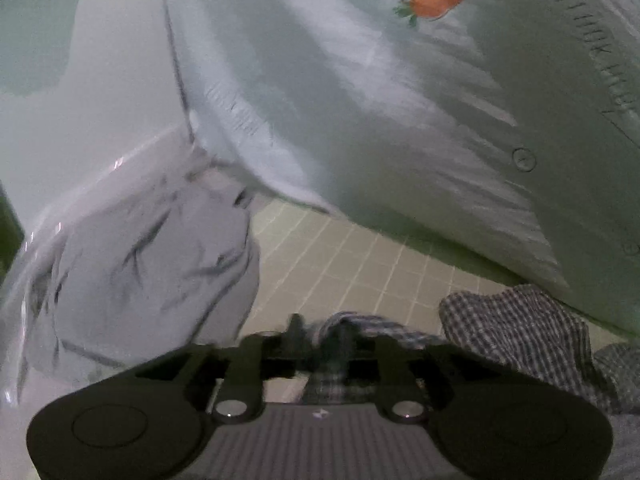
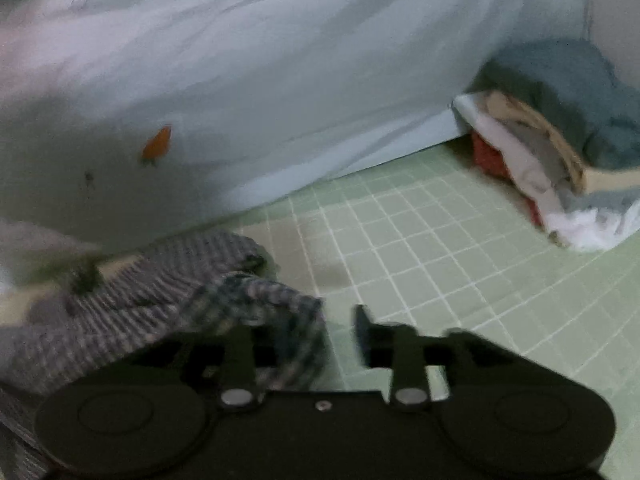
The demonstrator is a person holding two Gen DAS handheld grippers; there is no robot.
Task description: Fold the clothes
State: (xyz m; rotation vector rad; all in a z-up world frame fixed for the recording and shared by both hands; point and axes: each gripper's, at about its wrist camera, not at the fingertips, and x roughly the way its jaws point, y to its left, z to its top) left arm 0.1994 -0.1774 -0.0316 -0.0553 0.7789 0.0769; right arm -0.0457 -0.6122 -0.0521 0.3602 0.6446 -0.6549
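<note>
Checked garment: a blue-and-white checked cloth (image 1: 516,320) lies bunched on the green gridded mat (image 1: 340,264), at the near edge of both views; crumpled, so no clear long axis or facing can be told. In the right wrist view it spreads from the near left toward the middle (image 2: 160,280).
Pale shirt: a large pale blue shirt (image 1: 360,100) with a small orange strawberry motif (image 1: 434,5) and buttons along one edge fills the far part of both views, draped and sloping down toward the mat; which way its collar points cannot be told.
Grey garment: a crumpled grey cloth (image 1: 152,248) sits at the left of the left wrist view, just beside the shirt's lower edge, partly under glossy clear plastic; whether it lies in a bag cannot be told.
Pile: at the far right of the right wrist view, a stack of folded cloths (image 2: 560,152) in teal, white, cream and red rests on the mat, well apart from the checked garment.
Left gripper (image 1: 332,344): fingers drawn close together, with a fold of the checked cloth pinched between them.
Right gripper (image 2: 304,332): fingers stand apart; the left one is buried in the checked cloth, the right one is bare over the mat. The view is blurred.
</note>
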